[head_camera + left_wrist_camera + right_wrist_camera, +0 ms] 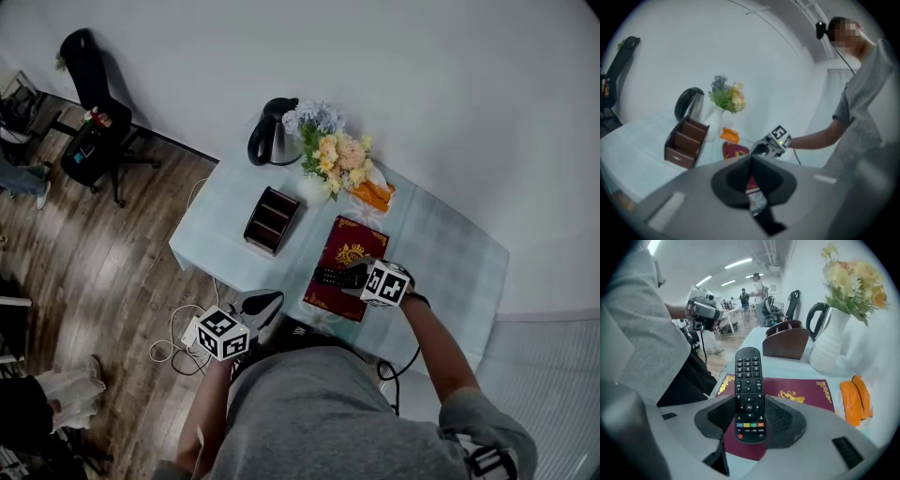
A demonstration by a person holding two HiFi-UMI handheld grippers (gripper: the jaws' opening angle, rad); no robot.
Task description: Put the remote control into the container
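Note:
A black remote control [748,394] sits lengthwise between the pads of my right gripper [749,416], which is shut on its sides; its button face is up. In the head view the remote control [334,277] hangs just above a dark red book [352,246] on the table, with the right gripper [345,277] around it. The container, a brown wooden organiser [272,220] with open compartments, stands to the left of the book and apart from it. My left gripper [265,302] is shut and empty by the table's near left edge.
A black kettle [272,131], a white vase of flowers [328,155] and an orange pack [375,195] stand at the back of the pale checked table [441,253]. An office chair [89,103] and cables [178,342] are on the wooden floor to the left.

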